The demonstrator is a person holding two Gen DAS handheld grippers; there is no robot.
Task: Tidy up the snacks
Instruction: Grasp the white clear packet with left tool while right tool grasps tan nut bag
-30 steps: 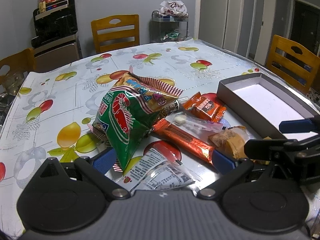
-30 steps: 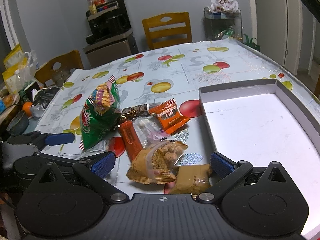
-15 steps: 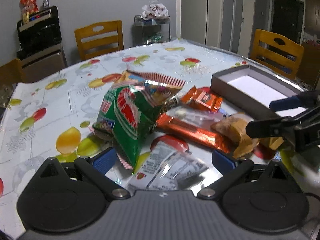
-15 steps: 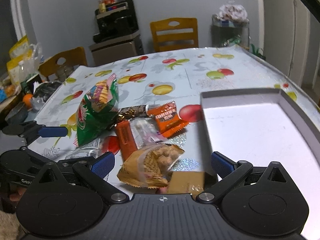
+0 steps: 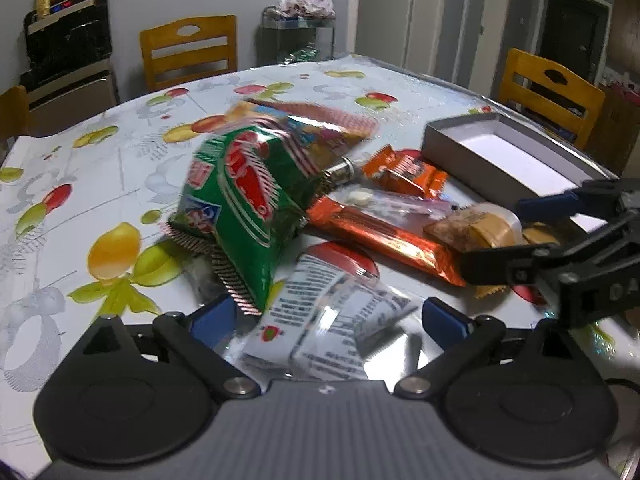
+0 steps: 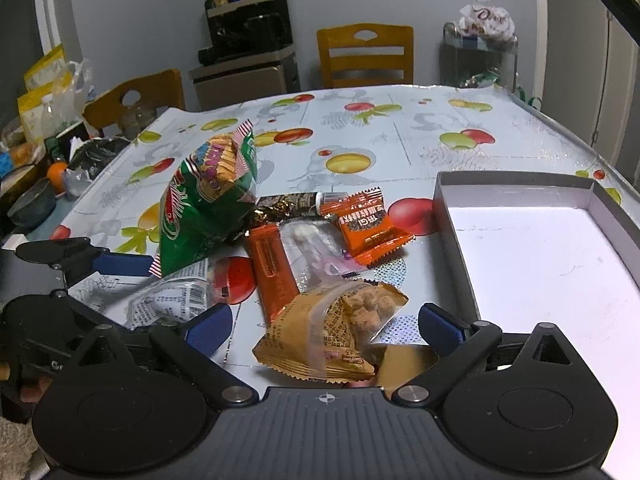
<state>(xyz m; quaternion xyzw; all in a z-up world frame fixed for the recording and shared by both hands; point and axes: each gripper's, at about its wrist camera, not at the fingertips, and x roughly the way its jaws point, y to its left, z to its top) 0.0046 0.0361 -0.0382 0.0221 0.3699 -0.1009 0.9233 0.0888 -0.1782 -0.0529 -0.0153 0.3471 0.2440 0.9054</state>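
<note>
A pile of snacks lies on the fruit-print tablecloth (image 5: 100, 184). It holds a green chip bag (image 5: 244, 200) (image 6: 200, 216), a long orange bar (image 5: 384, 240) (image 6: 272, 268), a small orange packet (image 5: 404, 170) (image 6: 368, 228), a tan nut packet (image 6: 340, 332) (image 5: 476, 228) and a clear white-label packet (image 5: 328, 320) (image 6: 168, 300). My left gripper (image 5: 326, 320) is open, its fingers either side of the clear packet. My right gripper (image 6: 324, 322) is open, its fingers either side of the tan nut packet. An empty grey box (image 6: 540, 256) (image 5: 500, 152) lies to the right.
Wooden chairs (image 6: 364, 56) (image 5: 548, 92) stand around the table. A black appliance on a cabinet (image 6: 248, 40) and a wire rack with bags (image 6: 480, 48) stand by the far wall. Clutter (image 6: 48, 152) sits past the table's left edge.
Both grippers have dropped lower and closer to the pile, so the views tilt more level. The snacks and box have not moved. Both grippers stay open.
</note>
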